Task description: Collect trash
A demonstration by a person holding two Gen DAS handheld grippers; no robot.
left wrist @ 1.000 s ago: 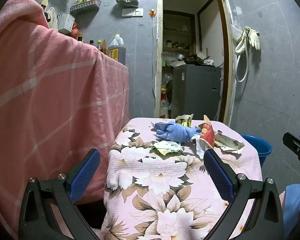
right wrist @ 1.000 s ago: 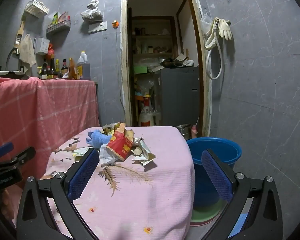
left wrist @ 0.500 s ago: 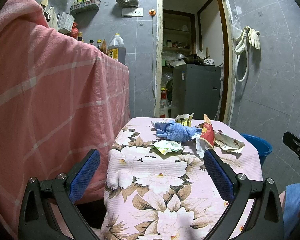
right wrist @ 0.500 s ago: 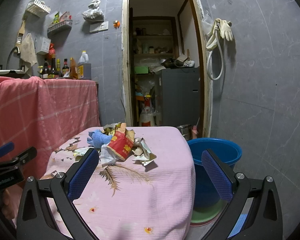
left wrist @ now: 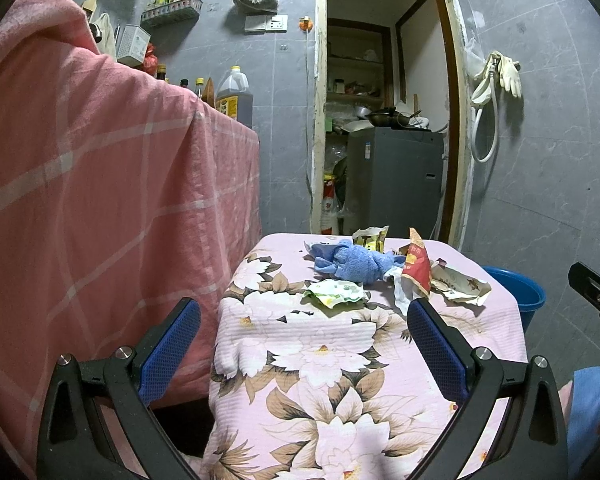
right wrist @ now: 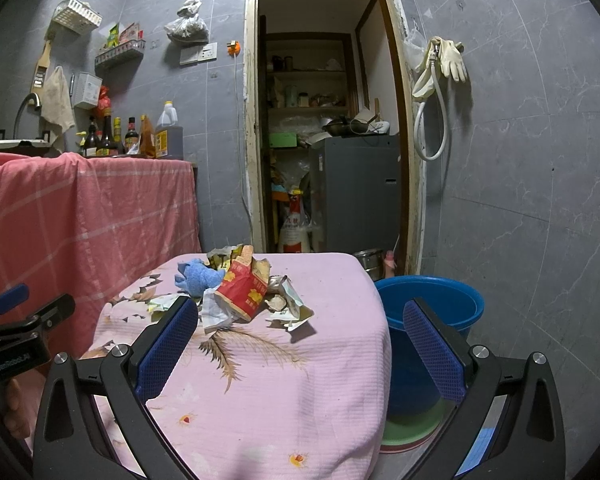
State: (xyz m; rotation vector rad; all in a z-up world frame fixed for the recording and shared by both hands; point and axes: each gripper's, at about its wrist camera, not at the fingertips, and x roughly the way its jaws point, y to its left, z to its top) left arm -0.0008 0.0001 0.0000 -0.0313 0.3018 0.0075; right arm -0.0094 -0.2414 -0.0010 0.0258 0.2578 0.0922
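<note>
Both hand-held grippers spread wide, empty. Left hand-held gripper [left wrist: 304, 328] hovers short of the trash pile [left wrist: 384, 272] on the floral-clothed worktop [left wrist: 324, 364]; pile ahead, slightly right. Right hand-held gripper [right wrist: 300, 330]: red wrapper [right wrist: 242, 290] just beyond its left finger; blue bucket [right wrist: 432, 308] behind its right finger.

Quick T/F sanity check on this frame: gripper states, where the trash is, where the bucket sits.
1. Both hand-held grippers, left and right, are open and empty. True.
2. The crumpled red snack wrapper lies in the round blue plastic bucket. False: it lies on the pink floral tablecloth, in the trash pile.
3. The fuzzy blue cloth lies on the table among the wrappers. True.
4. The bucket stands on the table. False: it stands on the floor beside it.
</note>
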